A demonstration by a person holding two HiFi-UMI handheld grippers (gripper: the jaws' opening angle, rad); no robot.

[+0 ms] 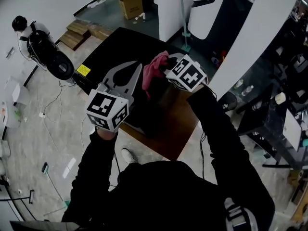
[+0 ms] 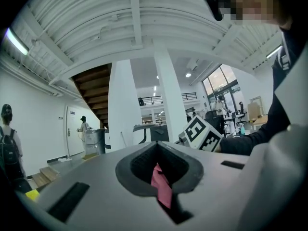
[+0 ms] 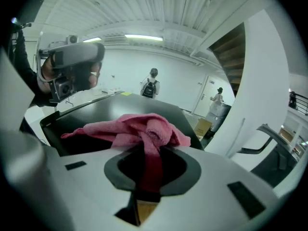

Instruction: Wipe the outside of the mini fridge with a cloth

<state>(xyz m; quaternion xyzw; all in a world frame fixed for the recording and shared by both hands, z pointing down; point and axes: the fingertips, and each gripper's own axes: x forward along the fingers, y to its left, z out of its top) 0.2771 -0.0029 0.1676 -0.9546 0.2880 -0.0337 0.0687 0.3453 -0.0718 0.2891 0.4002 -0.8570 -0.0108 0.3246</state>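
L claw (image 1: 138,69) and R claw (image 1: 171,64) are both up over the near edge of the mini fridge (image 1: 127,44), seen from above as a flat black top.

R claw: jaws clamped on the pink cloth (image 1: 155,66). The cloth is bunched over the tips, w/ one tail hanging down past the fridge's near edge and a flap spread out toward the L claw.

L claw: jaws together at the tips, just beside the hanging tail. A pink strip shows in the cut-out btw the jaws in the left gripper view; can't tell if it's nipped or only seen through.

Edges & room:
- Fridge's far side and left side are bare black.
- A yellow label (image 1: 83,70) sits at the left edge.
- A round black item (image 1: 61,64) is just off that left corner.
- Left of it is pale floor (image 1: 53,129) w/ loose cables.
- A person w/ a backpack (image 1: 32,36) stands well apart.
- On the right, a white pillar (image 1: 262,37) is close to the R forearm.
- A brown surface (image 1: 171,129) lies below the near edge.
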